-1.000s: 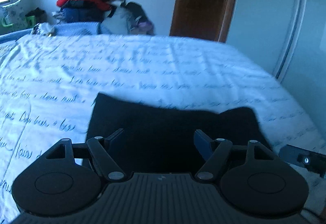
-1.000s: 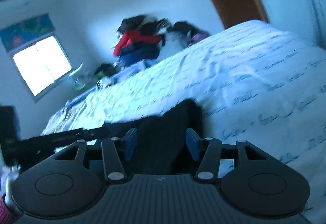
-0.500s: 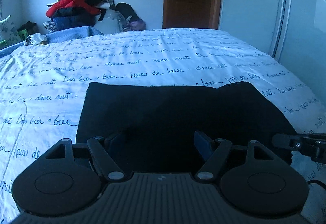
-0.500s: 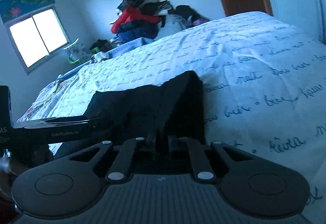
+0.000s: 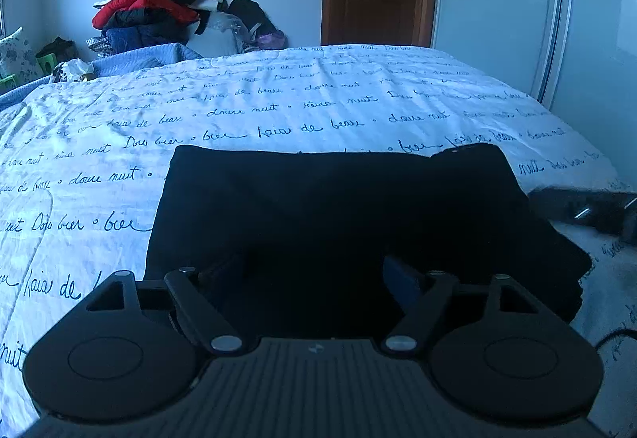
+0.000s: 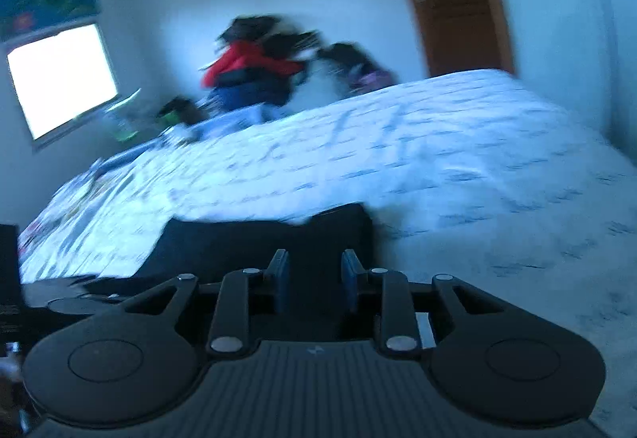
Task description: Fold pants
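1. The black pants [image 5: 338, 207] are seen lying as a compact folded rectangle on the white script-printed bedspread [image 5: 278, 111], toward its near edge and well apart from the pile of clothes [image 5: 159, 8] at the far wall.

2. The left gripper [image 5: 314, 271] is held with its fingers spread wide, released and holding nothing; it is poised at the near edge of the pants, as it was half a second ago.

3. The right gripper [image 6: 312, 279] is now shown with a clear gap between its blue pads [image 6: 280, 271], released and holding nothing. Half a second ago it was clenched on the right-hand side of the pants; that grip has been let go.

4. The right wrist view is blurred by motion, so the right gripper is judged to be drawing away from the pants. In the left view it is glimpsed as a dark smear just beside their right edge.

5. With both grippers freed and the cloth lying flat, a fold is judged to have just been laid down; whether another fold is needed cannot be told.
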Tool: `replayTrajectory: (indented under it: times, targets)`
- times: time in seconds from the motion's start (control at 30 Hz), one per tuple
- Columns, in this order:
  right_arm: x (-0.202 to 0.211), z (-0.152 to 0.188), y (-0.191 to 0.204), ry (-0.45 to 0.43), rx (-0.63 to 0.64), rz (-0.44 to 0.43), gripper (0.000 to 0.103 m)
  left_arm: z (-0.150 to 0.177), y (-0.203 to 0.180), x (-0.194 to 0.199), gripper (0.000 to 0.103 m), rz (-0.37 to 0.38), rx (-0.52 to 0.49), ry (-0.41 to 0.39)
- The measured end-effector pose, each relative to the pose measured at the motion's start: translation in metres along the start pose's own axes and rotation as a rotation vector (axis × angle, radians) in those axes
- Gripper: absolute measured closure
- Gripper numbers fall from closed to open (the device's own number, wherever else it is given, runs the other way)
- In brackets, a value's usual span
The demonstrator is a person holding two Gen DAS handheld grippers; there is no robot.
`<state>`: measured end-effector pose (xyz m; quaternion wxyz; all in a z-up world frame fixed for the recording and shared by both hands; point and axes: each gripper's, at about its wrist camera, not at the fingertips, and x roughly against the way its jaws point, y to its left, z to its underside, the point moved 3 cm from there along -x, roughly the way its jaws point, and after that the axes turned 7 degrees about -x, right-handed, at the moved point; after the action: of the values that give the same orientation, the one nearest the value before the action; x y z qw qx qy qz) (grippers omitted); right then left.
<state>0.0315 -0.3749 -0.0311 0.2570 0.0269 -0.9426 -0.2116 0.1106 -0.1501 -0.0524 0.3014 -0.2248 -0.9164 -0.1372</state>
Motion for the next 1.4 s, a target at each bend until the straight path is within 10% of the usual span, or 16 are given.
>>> replayTrajectory:
  times: [0.9,1.03,1.4]
  targets:
    - [-0.025,0.014,0.011,0.078,0.165,0.09,0.056,0.001,-0.001,0.011,0.016,-0.019,-0.065,-0.025]
    - [-0.015,0.002,-0.002,0.036,0.101,0.077,0.038,-0.004,0.016,0.021,0.015,-0.045,-0.067,-0.06]
    - [-0.034,-0.002,-0.065,0.18,-0.163,-0.107,0.038,0.006,0.097,0.005,0.015,-0.007,0.045,0.032]
